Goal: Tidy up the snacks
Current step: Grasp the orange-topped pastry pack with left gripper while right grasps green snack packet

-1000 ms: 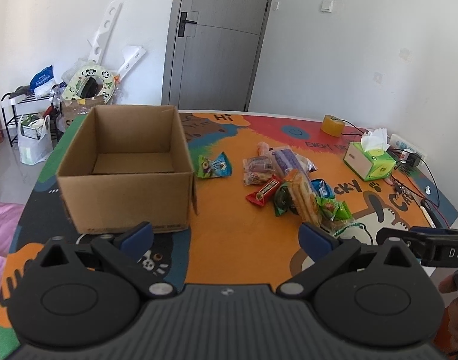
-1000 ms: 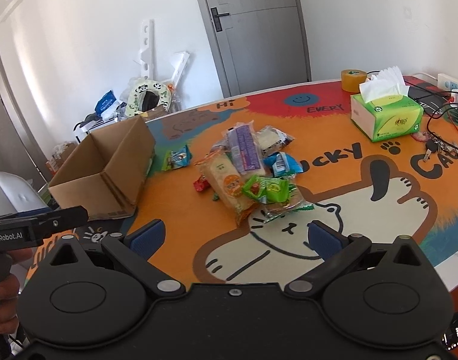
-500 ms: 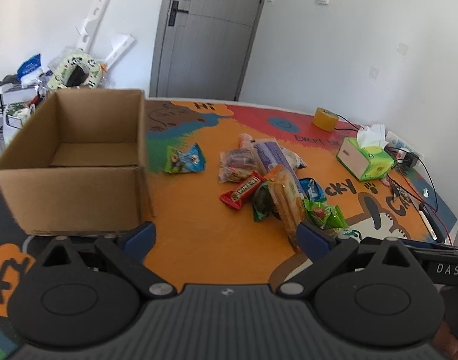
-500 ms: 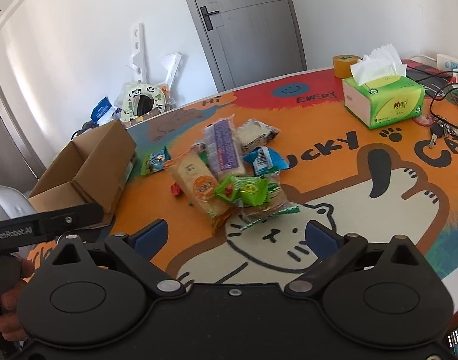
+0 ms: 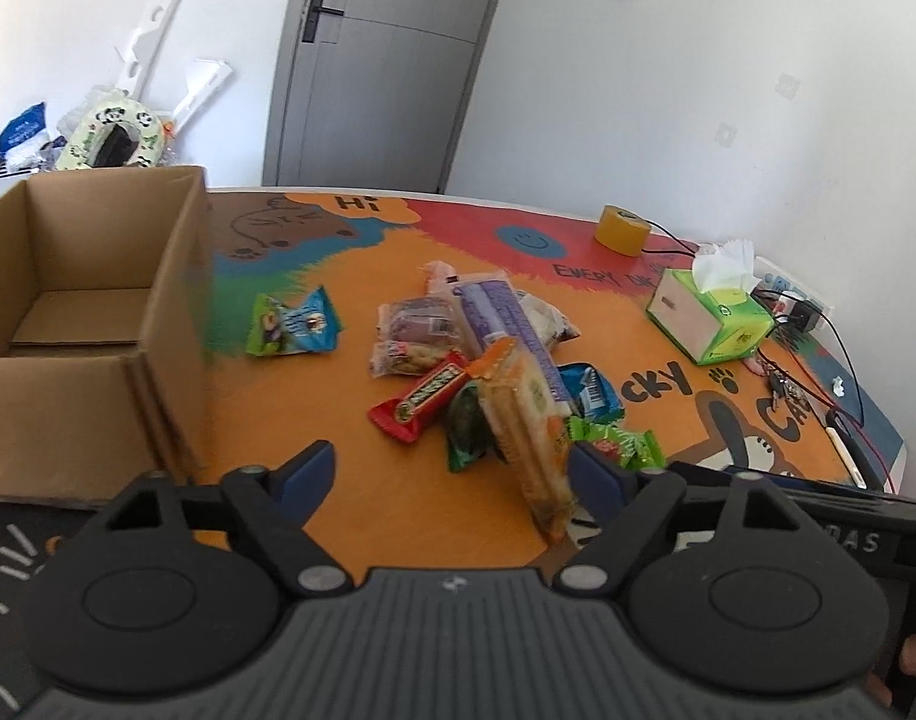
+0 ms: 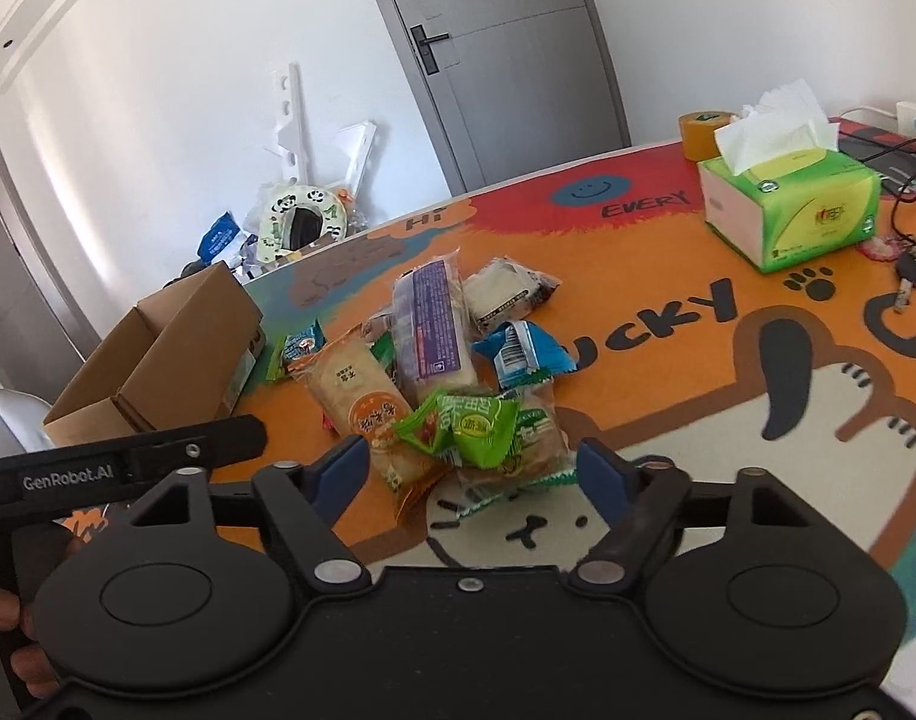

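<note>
Bright cartoon tablecloth (image 5: 350, 480) now fills both views: left gripper (image 5: 452, 474) and right gripper (image 6: 476, 471) have dropped nearer the snack pile (image 5: 494, 372), jaws closing on nothing (cardboard box (image 5: 86, 324) sits empty, left).

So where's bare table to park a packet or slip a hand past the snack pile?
Free: the orange strip between the cardboard box and the snack pile, and the cat drawing between pile and tissue box. Crowded: the pile itself and the cables beyond the tissues.
</note>
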